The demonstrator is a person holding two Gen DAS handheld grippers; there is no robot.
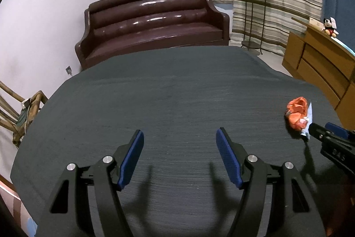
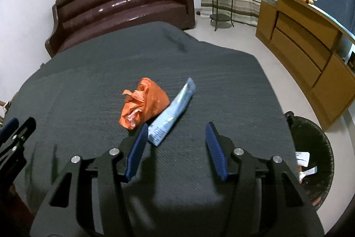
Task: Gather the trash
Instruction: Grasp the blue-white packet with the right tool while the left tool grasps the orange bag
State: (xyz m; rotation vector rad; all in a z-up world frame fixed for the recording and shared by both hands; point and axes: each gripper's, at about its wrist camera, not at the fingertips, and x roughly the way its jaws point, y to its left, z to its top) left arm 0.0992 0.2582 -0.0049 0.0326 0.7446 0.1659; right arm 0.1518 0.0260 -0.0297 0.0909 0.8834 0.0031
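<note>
A crumpled orange wrapper (image 2: 142, 104) and a light blue packet (image 2: 172, 113) lie side by side on the dark grey table cover (image 2: 221, 86). My right gripper (image 2: 177, 128) is open and empty, low over the table, with the near end of the blue packet just inside its left finger. My left gripper (image 1: 179, 134) is open and empty over a bare part of the table cover (image 1: 177, 86). In the left wrist view the orange wrapper (image 1: 297, 112) sits far right, beside the right gripper's fingertips (image 1: 315, 128).
A black trash bin (image 2: 315, 137) with some scraps inside stands on the floor right of the table. A brown sofa (image 2: 119, 3) is behind the table, a wooden cabinet (image 2: 310, 54) to the right, a plant stand (image 1: 253, 19) near the curtains.
</note>
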